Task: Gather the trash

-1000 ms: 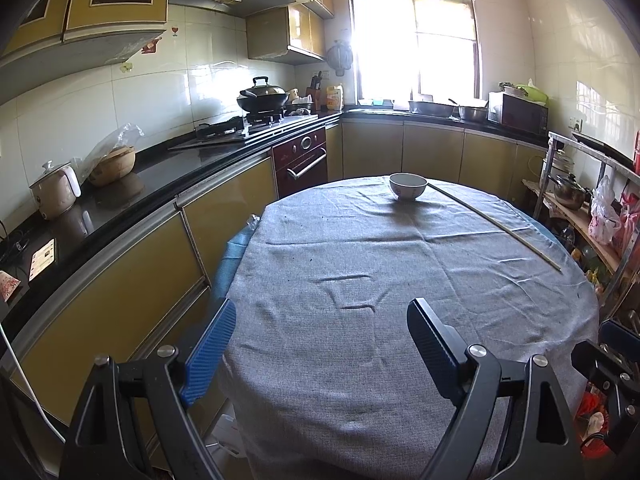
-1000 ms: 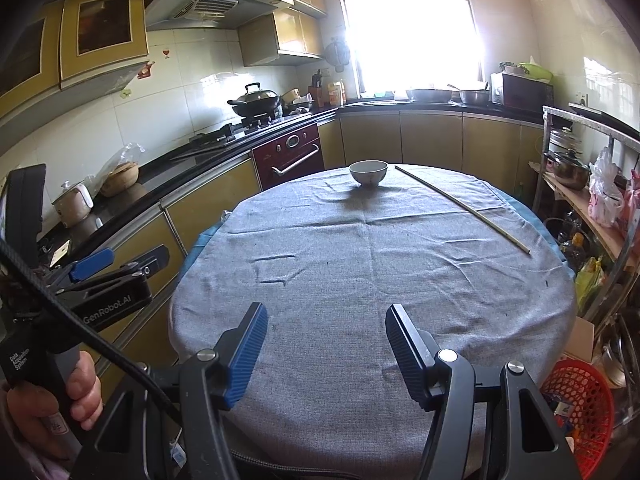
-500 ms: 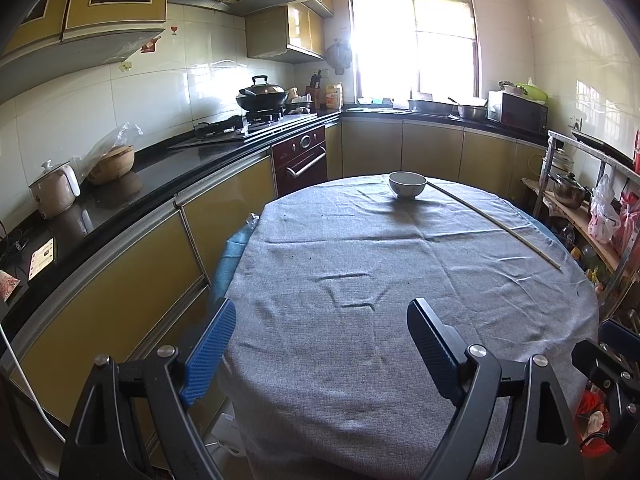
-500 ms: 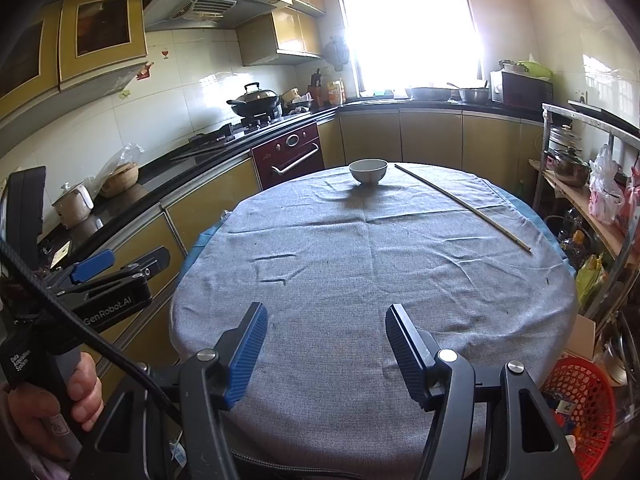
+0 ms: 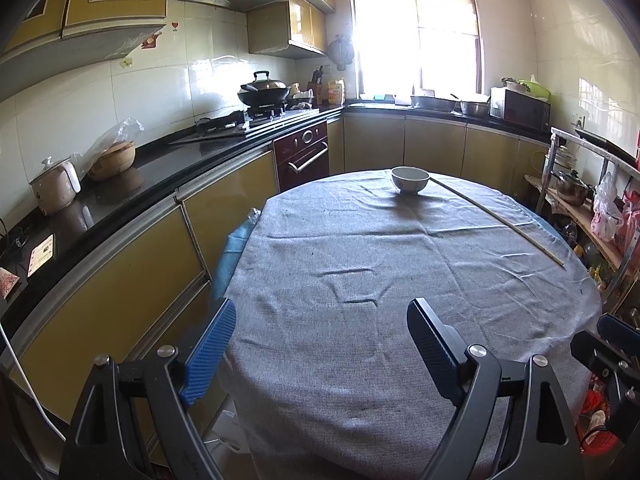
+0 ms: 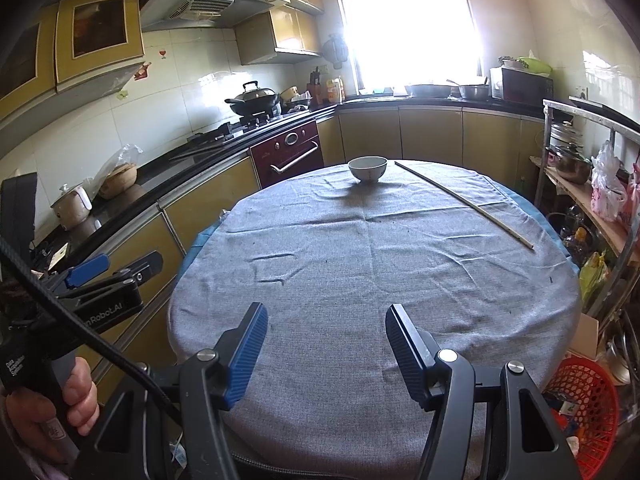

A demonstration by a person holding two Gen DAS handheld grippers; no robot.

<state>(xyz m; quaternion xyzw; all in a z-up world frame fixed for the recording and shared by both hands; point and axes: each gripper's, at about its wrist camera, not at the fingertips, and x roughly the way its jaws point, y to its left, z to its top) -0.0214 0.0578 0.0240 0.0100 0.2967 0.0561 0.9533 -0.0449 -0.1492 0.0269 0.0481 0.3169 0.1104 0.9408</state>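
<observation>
A round table under a grey cloth [image 5: 400,272] [image 6: 360,264] fills both views. At its far side stands a white bowl [image 5: 409,179] [image 6: 367,168], with a long thin wooden stick [image 5: 496,219] [image 6: 464,202] lying to its right. My left gripper [image 5: 320,320] hangs open over the table's near left edge, nothing between its blue pads. My right gripper [image 6: 326,324] is open too, narrower, over the near edge and empty. In the right wrist view the left gripper [image 6: 112,276] shows at the left, held by a hand [image 6: 76,396]. A red basket [image 6: 584,408] with scraps sits on the floor at the right.
Yellow cabinets and a black counter [image 5: 120,196] run along the left, with a pot [image 5: 56,190], a stove and wok [image 5: 264,92]. A metal shelf rack [image 5: 588,200] with pans and bags stands right of the table. A blue cloth [image 5: 236,240] shows under the grey one.
</observation>
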